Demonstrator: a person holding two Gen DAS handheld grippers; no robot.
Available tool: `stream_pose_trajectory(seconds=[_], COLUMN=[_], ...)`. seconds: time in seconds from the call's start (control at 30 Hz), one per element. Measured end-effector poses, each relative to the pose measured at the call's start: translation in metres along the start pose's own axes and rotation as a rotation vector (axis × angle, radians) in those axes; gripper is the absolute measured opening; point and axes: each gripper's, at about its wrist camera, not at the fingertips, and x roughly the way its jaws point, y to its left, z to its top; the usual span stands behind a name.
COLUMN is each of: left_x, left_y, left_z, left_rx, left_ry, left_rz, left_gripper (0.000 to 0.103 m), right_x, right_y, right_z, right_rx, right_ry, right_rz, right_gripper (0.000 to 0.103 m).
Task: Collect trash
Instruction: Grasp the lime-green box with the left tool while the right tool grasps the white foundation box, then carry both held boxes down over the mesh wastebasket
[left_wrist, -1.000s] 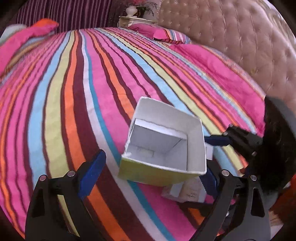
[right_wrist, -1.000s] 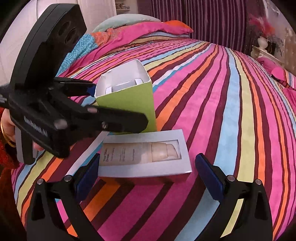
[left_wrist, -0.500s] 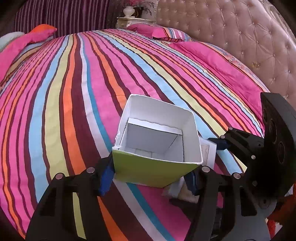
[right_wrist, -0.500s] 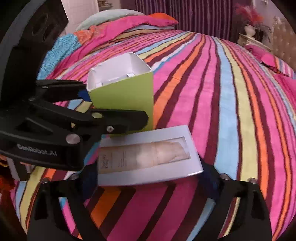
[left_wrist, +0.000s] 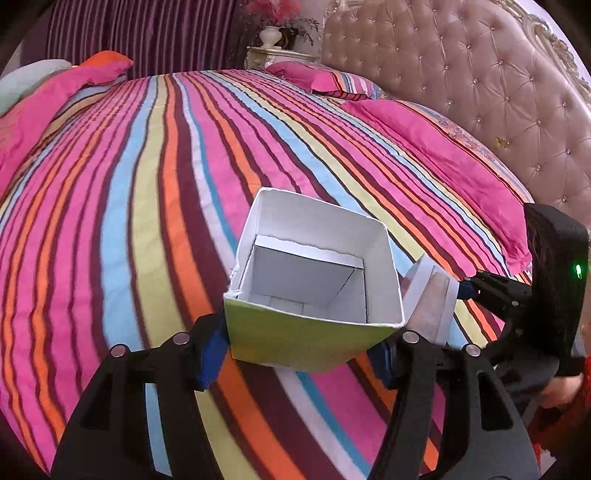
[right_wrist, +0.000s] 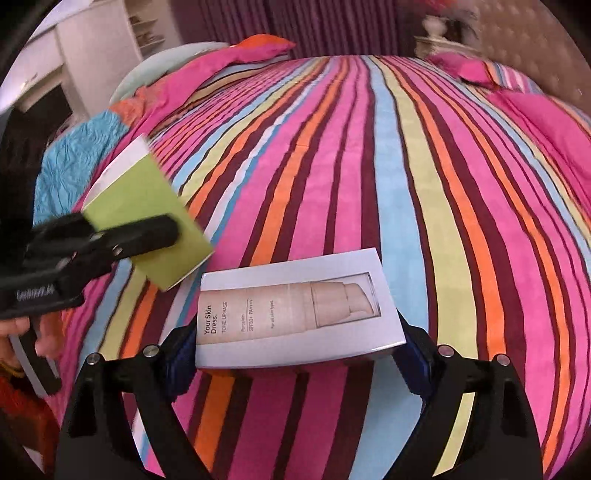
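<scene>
Between the left claw's blue pads sat a green box, squeezed tight, its open top up. Beside it, the right claw pinched a white box above the striped bed. Thin card could crush or slip out.

Two handheld grippers side by side, both w/ fingers closed in on a load. Left gripper: black fingers w/ blue pads pressed to opposite sides of what it carries, pointing fwd and slightly down. Right gripper: fingers clamped at both ends of its load, held level. In right wrist view, left gripper's fingers reach in from the left edge, w/ the person's left hand around the handle below. Bit of the right hand shows at far right of left wrist view.
</scene>
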Motion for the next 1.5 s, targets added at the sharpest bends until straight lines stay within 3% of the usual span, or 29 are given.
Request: stream_pose_trajectory(seconds=[0.53,0.9,1.1,1.37,1.5], left_x=[-0.081,-0.14,-0.176,-0.203,-0.202], left_y=[-0.012,-0.046,-0.065,-0.09,-0.093], left_z=[-0.093,-0.16,-0.199,-0.266,-0.304], left_rx=[-0.039,-0.043,-0.031,-0.049,-0.122], left_ry=[0.025,0.028,0.028,0.075,0.138], left_rz=[0.071,0.081,0.084,0.06,-0.014], left_gripper=[0.062,0.062,0.062,0.062,0.062], right_x=[-0.051,-0.094,-0.121,-0.14,-0.141], right_y=[0.032,0.057,0.072,0.093,0.104], right_z=[-0.063,-0.117,-0.153,-0.197,-0.219], right_rx=[0.018,0.092,0.096,0.14,0.203], right_ry=[0.003,0.022,0.034,0.069,0.1], right_rz=[-0.002,0.057,0.02,-0.023,-0.019], right_gripper=[0.085,0.085,0.085,0.085,0.085])
